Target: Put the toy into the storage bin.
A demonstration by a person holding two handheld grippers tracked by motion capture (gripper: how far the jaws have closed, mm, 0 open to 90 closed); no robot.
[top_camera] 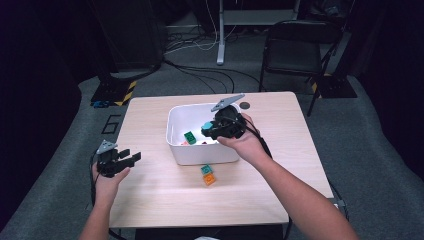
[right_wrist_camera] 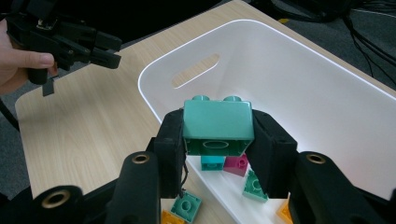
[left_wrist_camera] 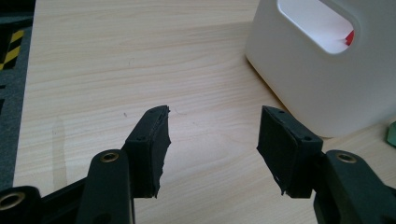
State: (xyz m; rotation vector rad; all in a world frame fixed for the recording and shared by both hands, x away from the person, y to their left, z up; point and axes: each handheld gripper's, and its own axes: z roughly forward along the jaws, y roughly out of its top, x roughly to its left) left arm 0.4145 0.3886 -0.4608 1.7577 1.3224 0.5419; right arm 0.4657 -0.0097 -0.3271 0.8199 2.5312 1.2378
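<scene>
- The block (right_wrist_camera: 218, 122) in the right gripper (right_wrist_camera: 218, 140) is green-blue.
- Both grippers are black; the left gripper (top_camera: 131, 158) has a grey plate on top.
- The bin (top_camera: 176, 148) is white.
- Inside the bin lie a pink block (right_wrist_camera: 236, 164), a bright blue block (right_wrist_camera: 211, 162) and a green block (top_camera: 190, 137).
- On the table (top_camera: 150, 200), which is light wood with pale stripes, sit a green-blue block (top_camera: 206, 169) and an orange block (top_camera: 209, 179).
- The floor mat (left_wrist_camera: 13, 42) has yellow and black stripes.
</scene>
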